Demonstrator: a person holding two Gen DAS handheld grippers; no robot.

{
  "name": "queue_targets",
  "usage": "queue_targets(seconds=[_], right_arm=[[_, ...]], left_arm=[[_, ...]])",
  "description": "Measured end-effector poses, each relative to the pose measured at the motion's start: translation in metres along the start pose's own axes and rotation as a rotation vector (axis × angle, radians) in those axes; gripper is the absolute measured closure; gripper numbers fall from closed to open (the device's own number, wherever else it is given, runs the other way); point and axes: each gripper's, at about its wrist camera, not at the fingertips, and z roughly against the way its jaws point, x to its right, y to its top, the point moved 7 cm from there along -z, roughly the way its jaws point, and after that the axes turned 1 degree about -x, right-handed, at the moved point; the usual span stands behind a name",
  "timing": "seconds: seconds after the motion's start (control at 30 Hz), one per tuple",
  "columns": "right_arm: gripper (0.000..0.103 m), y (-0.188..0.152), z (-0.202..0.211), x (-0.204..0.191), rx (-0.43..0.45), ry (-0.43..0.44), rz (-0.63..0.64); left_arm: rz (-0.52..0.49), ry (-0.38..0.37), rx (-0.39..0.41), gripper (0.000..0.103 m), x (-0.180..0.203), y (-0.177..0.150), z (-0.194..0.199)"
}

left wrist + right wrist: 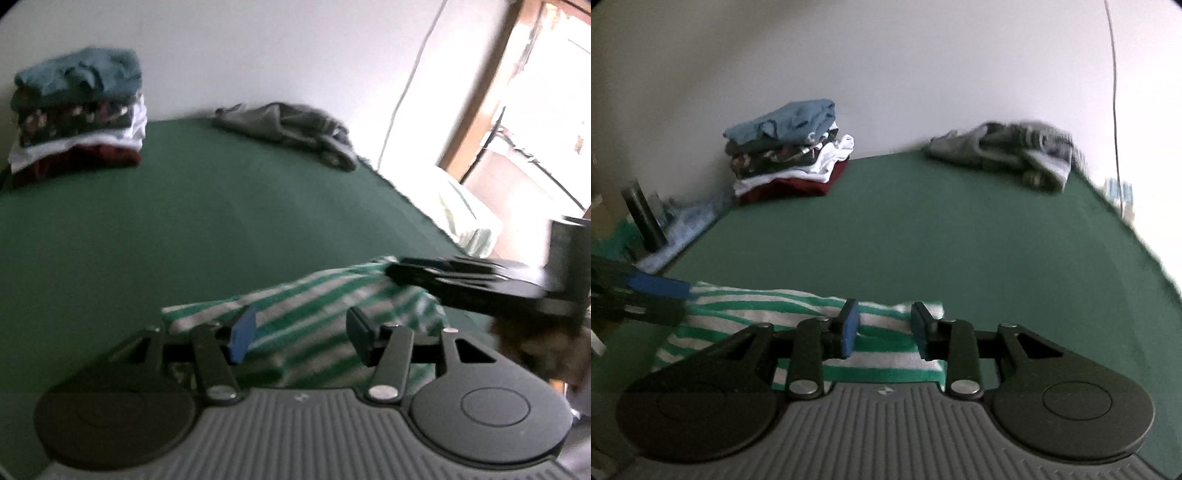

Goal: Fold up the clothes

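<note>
Green-and-white striped garment (812,325), folded at my near edge of the green table (923,229), lies between my parted, empty left gripper (301,334) and right gripper (884,330); folded stack (786,151) done, grey heap (1004,155) left.

A: Near edge? 
B: Right gripper (884,330), jaws apart over a green-and-white striped garment (798,306) lying on the green bed cover (923,229); pads not pressing it.

A: Far side? 
B: Folded stack (786,151) far left, crumpled grey clothes (1004,151) far right. Left gripper (646,299) touches the garment's left end.
</note>
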Motion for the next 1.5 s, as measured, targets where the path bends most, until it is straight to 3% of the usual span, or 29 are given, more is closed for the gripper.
queue_targets(seconds=[0.23,0.4,0.47,0.57,0.6,0.7,0.77,0.9,1.1,1.13,1.23,1.37,1.5], right_arm=[[0.069,-0.039,0.024,0.004,-0.138,0.021,0.009],[0.068,-0.045,0.061,0.014,-0.12,-0.004,-0.012],[0.06,-0.05,0.068,0.019,-0.123,-0.027,-0.03],[0.06,-0.061,0.068,0.02,-0.136,-0.023,-0.086],[0.061,-0.062,0.068,0.018,-0.132,-0.018,-0.097],[0.088,-0.067,0.066,0.007,-0.131,-0.004,-0.095],[0.098,-0.069,0.07,0.004,-0.137,-0.003,-0.093],[0.102,-0.082,0.084,0.003,-0.205,-0.008,-0.102],[0.1,-0.08,0.088,0.002,-0.184,-0.031,-0.093],[0.094,-0.074,0.091,0.003,-0.169,-0.039,-0.078],[0.092,-0.052,0.095,0.006,-0.078,-0.052,-0.076],[0.089,-0.027,0.068,0.004,0.031,-0.046,-0.101],[0.09,-0.016,0.021,-0.008,0.025,-0.037,-0.077]], left_arm=[[-0.059,-0.026,-0.046,0.035,-0.006,-0.017,-0.014],[-0.066,-0.05,-0.058,0.035,-0.008,-0.01,-0.006],[-0.07,-0.056,-0.067,0.032,-0.007,-0.012,-0.005],[-0.095,-0.049,-0.09,0.027,-0.005,-0.015,-0.012],[-0.102,-0.049,-0.09,0.027,-0.003,-0.017,-0.011],[-0.114,-0.057,-0.091,0.025,-0.002,-0.019,-0.01],[-0.12,-0.057,-0.095,0.025,-0.003,-0.021,-0.01],[-0.13,-0.078,-0.099,0.023,-0.001,-0.027,-0.005],[-0.196,-0.084,-0.116,0.017,0.009,-0.043,0.003],[-0.199,-0.083,-0.123,0.016,0.01,-0.047,0.004],[-0.185,-0.076,-0.128,0.016,0.01,-0.056,0.007],[-0.168,-0.085,-0.121,0.016,0.016,-0.058,0.017],[-0.172,-0.101,-0.13,0.017,0.022,-0.067,0.027]])
